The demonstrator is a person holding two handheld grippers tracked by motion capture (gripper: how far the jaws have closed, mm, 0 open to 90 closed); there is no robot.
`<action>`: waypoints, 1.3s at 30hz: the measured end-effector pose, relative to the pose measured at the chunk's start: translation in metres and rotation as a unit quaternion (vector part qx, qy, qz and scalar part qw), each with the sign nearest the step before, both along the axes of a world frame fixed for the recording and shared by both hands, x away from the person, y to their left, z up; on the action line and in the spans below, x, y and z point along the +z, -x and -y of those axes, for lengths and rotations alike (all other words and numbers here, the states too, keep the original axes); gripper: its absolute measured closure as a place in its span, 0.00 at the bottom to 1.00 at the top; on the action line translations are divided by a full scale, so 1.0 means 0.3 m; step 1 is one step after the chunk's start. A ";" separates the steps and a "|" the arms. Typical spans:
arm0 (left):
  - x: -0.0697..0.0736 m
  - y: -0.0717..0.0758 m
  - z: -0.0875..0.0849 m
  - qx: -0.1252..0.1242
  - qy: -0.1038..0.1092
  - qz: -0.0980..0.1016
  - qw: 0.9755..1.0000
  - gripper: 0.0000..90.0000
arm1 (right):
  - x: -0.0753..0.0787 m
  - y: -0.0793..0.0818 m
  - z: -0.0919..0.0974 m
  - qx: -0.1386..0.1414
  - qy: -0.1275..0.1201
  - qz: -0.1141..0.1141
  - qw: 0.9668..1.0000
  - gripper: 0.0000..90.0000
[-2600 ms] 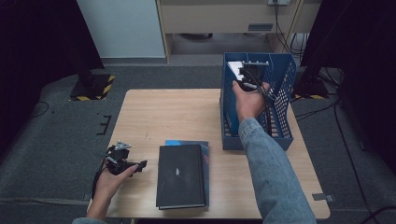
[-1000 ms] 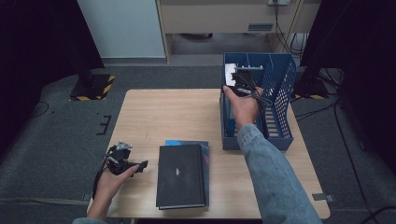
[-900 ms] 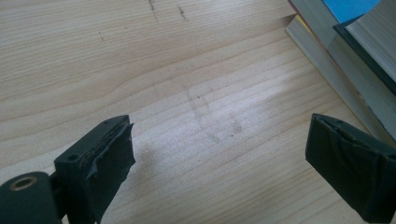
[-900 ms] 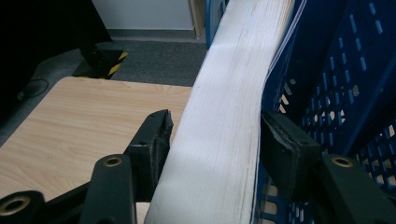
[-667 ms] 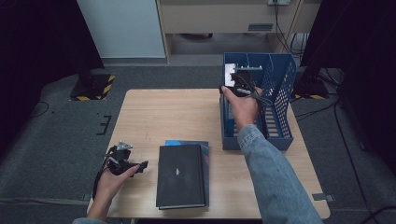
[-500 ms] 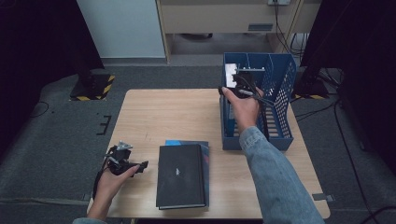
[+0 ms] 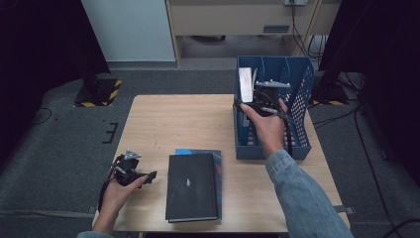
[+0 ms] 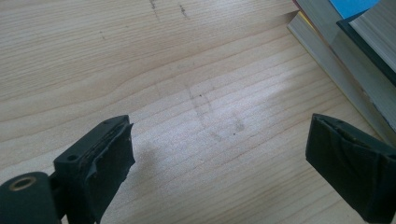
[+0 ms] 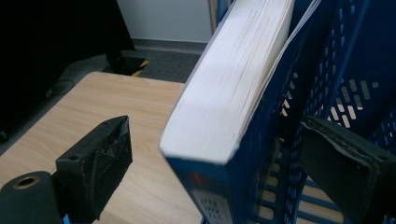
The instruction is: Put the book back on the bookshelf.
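A thick book (image 7: pixel 246 84) with white page edges and a blue cover stands on edge in the left slot of the blue mesh file rack (image 7: pixel 302 94). In the right gripper view this book (image 9: pixel 233 93) leans against a rack divider (image 9: pixel 299 93). It sits between the jaws of my right gripper (image 9: pixel 217 140), which have just been opening, and the pads stand apart from it. My right gripper (image 7: pixel 250 99) hovers at the rack's left wall. My left gripper (image 7: pixel 147 174) rests open near the table's front left, with bare wood between the jaws of the left gripper (image 8: pixel 224 135).
A black book (image 7: pixel 192 186) lies on a blue one (image 7: pixel 218 158) at the table's front middle, just right of the left gripper. Their edges (image 8: pixel 345 74) show in the left gripper view. Bare wooden table (image 7: pixel 183 124) lies between the books and the rack. Dark floor and cables surround the table.
The right hand carried the white-edged book to the rack's left slot, then drew back a little toward the left wall while its jaws spread off the book. The left hand stayed still.
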State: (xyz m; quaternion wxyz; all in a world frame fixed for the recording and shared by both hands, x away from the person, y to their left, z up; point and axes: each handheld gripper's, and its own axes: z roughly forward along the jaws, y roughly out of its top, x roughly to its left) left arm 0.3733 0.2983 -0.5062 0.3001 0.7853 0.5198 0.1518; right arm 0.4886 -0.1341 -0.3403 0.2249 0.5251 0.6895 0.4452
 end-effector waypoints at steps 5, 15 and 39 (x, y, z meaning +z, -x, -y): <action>0.002 0.001 0.002 -0.003 0.000 0.001 1.000 0.06 | -0.015 0.029 0.012 0.011 0.009 -0.005 1.000 0.10; 0.000 0.001 -0.002 -0.013 -0.005 0.000 1.000 0.05 | -0.057 0.079 0.060 0.014 0.029 -0.009 0.999 0.10; -0.009 0.018 0.014 -0.026 -0.020 0.001 0.999 0.07 | -0.134 0.210 0.058 0.088 0.033 0.003 0.996 0.14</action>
